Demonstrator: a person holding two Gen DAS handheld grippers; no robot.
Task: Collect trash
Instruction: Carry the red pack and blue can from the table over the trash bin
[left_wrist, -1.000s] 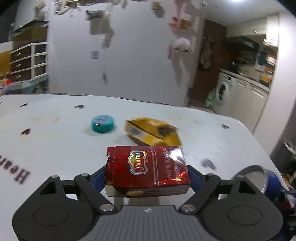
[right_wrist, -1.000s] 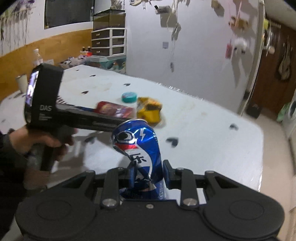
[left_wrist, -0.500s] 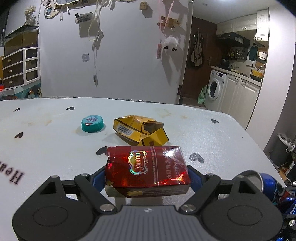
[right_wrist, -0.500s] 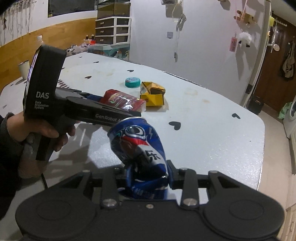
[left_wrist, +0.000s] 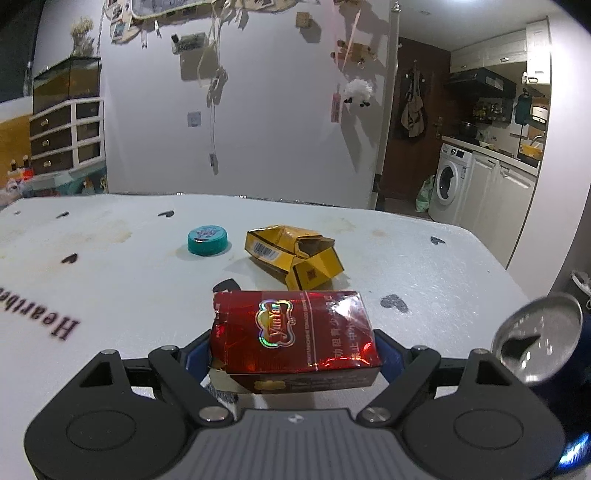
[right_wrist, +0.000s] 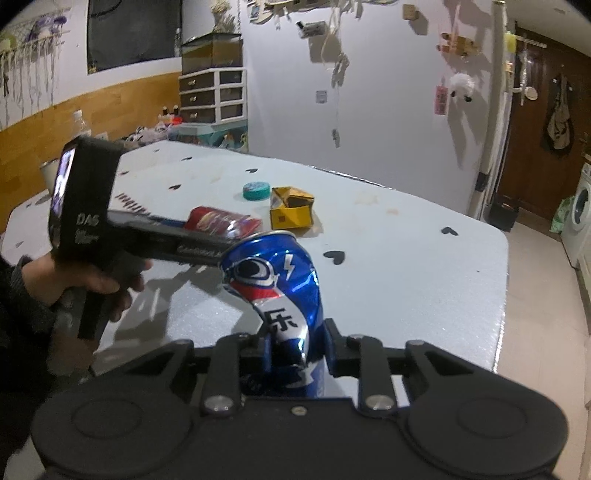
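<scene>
My left gripper (left_wrist: 293, 354) is shut on a red cigarette pack (left_wrist: 288, 325), which it holds flat just above the white table (left_wrist: 110, 288). My right gripper (right_wrist: 295, 343) grips a dented blue soda can (right_wrist: 273, 273) at its pinched waist. Its jaws are closing, with the pads pressing on the can. The can's top (left_wrist: 535, 339) shows at the right edge of the left wrist view. A torn yellow carton (left_wrist: 295, 254) and a teal bottle cap (left_wrist: 207, 240) lie on the table beyond the pack.
A person's hand (right_wrist: 92, 280) holds the left gripper's handle, left of the can. The table's right edge (right_wrist: 502, 295) drops to a tiled floor. A washing machine (left_wrist: 448, 181) and kitchen cabinets stand far right. A white wall with hanging ornaments backs the table.
Both grippers drifted across the table with their loads. The can leaned left between the right fingers, then stood straighter, and its waist now looks pinched tighter.
</scene>
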